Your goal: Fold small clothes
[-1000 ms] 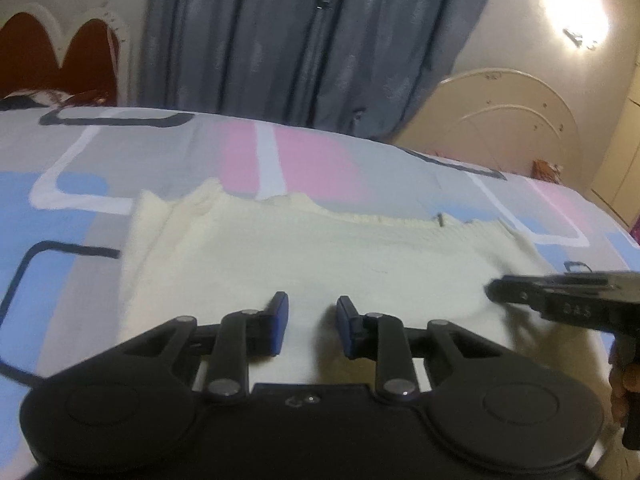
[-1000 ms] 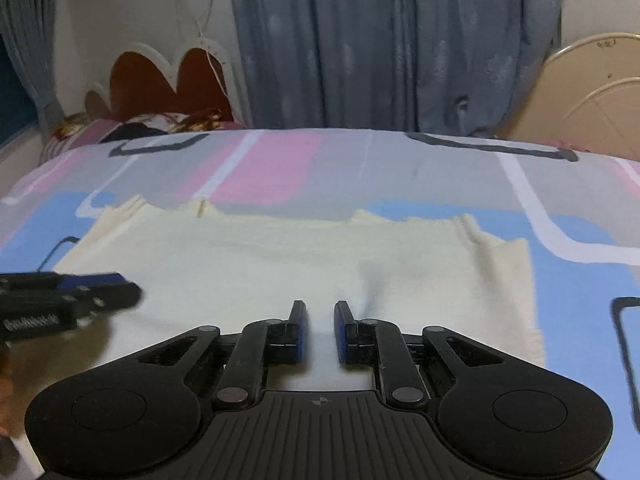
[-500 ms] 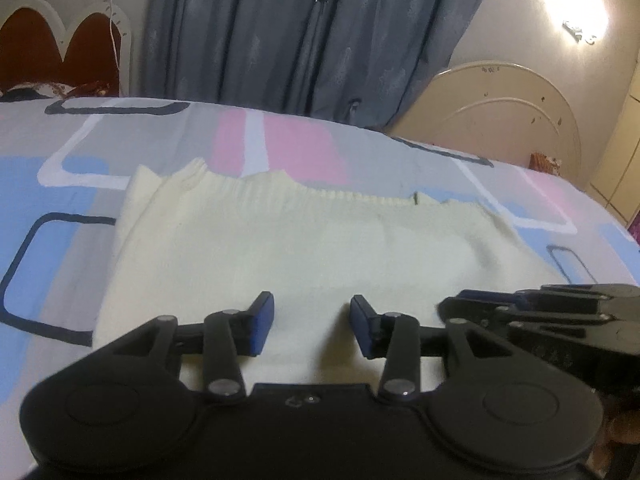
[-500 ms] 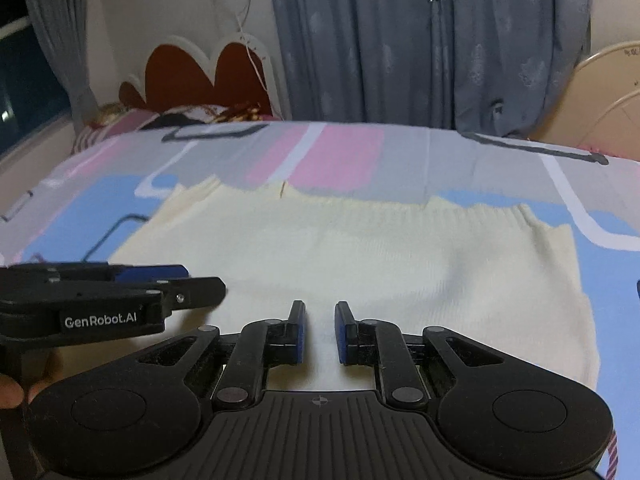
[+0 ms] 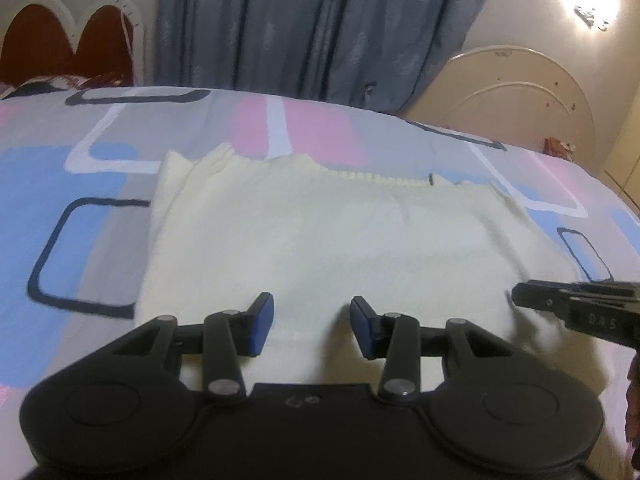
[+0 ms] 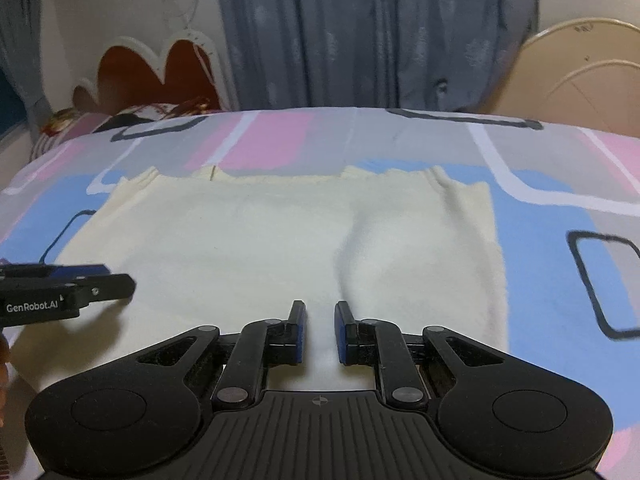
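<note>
With the cream knit garment [image 5: 320,248] spread flat mid-bed [image 5: 60,184], the left gripper [image 5: 312,326], fingers just parted and empty, and right gripper [image 6: 320,330], narrowly apart, seem between folds, needing a fresh edge grasp.

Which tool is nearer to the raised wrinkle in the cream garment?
Right. The right tool is just behind the wrinkle; the left tool, jaws just opened with nothing between, is well to its left over the garment.

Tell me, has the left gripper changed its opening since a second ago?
Yes. The left gripper has just been opening: its blue pads stand wider apart over the cream knit garment, with nothing pinched between them.
</note>
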Demonstrator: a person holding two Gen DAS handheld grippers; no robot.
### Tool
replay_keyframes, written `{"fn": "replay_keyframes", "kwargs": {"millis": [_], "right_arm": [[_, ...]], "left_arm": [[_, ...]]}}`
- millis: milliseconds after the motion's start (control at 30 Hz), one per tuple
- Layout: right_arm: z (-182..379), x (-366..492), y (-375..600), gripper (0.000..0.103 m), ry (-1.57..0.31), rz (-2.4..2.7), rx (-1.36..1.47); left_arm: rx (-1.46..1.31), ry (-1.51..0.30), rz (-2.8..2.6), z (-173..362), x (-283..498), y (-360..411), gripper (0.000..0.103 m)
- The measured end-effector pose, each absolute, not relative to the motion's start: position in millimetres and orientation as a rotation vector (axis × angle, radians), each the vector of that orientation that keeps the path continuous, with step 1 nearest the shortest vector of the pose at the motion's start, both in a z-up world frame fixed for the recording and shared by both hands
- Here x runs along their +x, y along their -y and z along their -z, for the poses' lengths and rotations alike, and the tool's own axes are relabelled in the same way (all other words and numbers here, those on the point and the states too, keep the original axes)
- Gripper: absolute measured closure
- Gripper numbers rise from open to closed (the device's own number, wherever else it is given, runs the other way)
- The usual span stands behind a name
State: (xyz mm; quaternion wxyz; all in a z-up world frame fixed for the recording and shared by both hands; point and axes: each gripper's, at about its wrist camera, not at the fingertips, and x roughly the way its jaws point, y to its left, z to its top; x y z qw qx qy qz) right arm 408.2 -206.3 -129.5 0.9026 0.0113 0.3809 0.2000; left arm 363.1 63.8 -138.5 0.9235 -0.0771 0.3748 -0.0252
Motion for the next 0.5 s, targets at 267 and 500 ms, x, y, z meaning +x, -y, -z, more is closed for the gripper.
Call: {"fn": "replay_keyframes", "kwargs": {"millis": [267, 500], "right_arm": [[116.2, 372.1, 185.6, 0.088, -0.778, -0.485, 0.02], [131.3, 344.8, 170.2, 0.088, -0.808, -0.504, -0.056]], "left_arm": [[-0.159, -0.772, 0.092, 135.1, 337.9, -53.5, 0.058], [-0.122, -0.777, 0.106, 151.4, 318.9, -52.7, 0.057]]}}
